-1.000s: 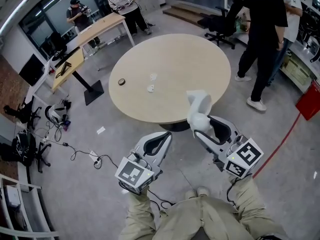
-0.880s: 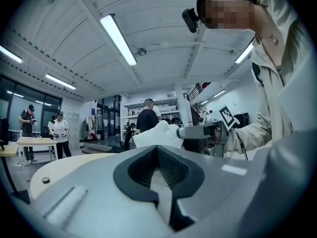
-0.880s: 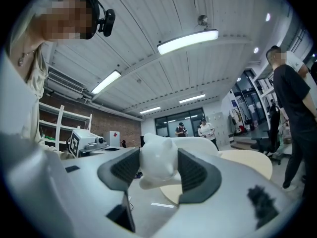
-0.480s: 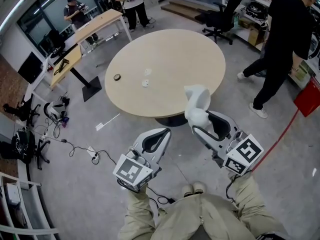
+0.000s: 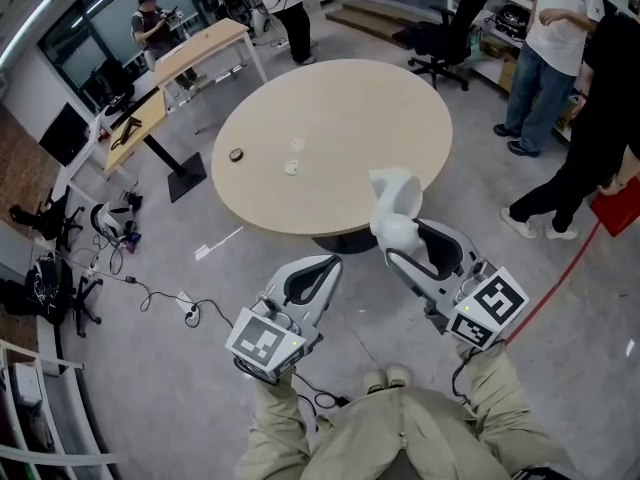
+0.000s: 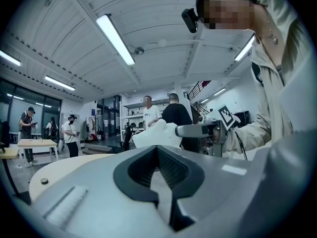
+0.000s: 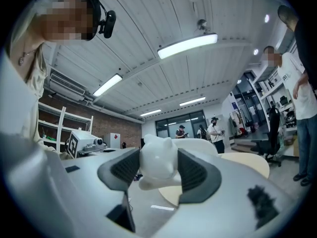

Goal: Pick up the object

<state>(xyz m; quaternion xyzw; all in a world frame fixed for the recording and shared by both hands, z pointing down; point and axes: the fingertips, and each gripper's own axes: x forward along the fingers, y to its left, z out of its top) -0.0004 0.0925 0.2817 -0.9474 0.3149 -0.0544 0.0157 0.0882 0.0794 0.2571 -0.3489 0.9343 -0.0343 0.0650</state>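
A white moulded figure [image 5: 396, 210] is clamped between the pads of my right gripper [image 5: 400, 246], held in the air in front of the near edge of the round beige table [image 5: 380, 118]. In the right gripper view the white figure [image 7: 157, 163] fills the gap between the dark pads [image 7: 194, 172]. My left gripper [image 5: 324, 267] hovers beside it at the left, jaws together with nothing in them. From the left gripper view, the closed left gripper [image 6: 157, 151] points toward the white figure [image 6: 154, 133].
On the table lie a small dark ring [image 5: 235, 155] and two small white bits [image 5: 290, 167]. Two people [image 5: 590, 118] stand at the right beside a red bin [image 5: 620, 196]. An office chair [image 5: 448, 28], a wooden desk [image 5: 190, 53] and floor cables [image 5: 150, 298] surround the table.
Both grippers have stayed almost still, the right one holding the white figure. The people at the right have walked; one in a white shirt has come into view.
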